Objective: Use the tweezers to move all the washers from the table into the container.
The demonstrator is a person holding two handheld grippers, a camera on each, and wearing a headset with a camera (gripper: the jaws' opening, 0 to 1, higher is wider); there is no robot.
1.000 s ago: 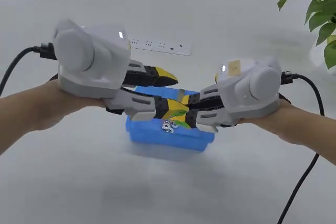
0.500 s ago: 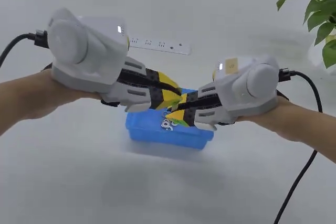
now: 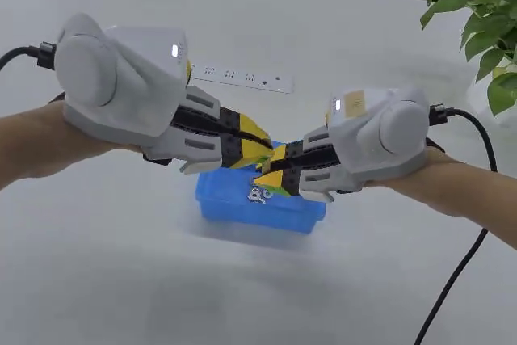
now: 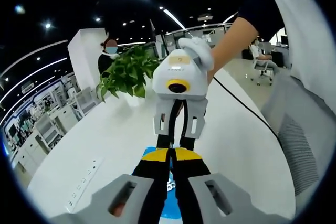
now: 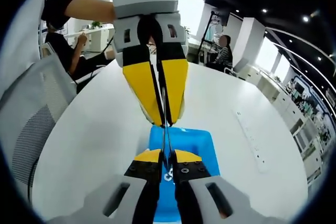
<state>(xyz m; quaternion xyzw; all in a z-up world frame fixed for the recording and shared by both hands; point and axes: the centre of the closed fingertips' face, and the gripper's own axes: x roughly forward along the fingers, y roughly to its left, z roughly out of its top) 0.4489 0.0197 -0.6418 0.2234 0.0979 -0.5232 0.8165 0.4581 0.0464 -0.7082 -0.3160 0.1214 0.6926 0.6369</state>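
Both grippers meet tip to tip right over the blue container (image 3: 242, 214), prob. so whatever the tweezers (image 5: 164, 125) carry falls inside, not onto the table (image 3: 339, 46). L gripper (image 3: 263, 143) comes in from the person's left and R gripper (image 3: 271, 175) from the other side. Both sets of jaws are pinched narrow w/ the thin dark tweezers running between them, each seemingly clamped on one end. Looks like a two-handed hold or a hand-over; can't tell which. A small cluster of washers (image 3: 258, 194) lies in the container, just below the tips, not touching them.
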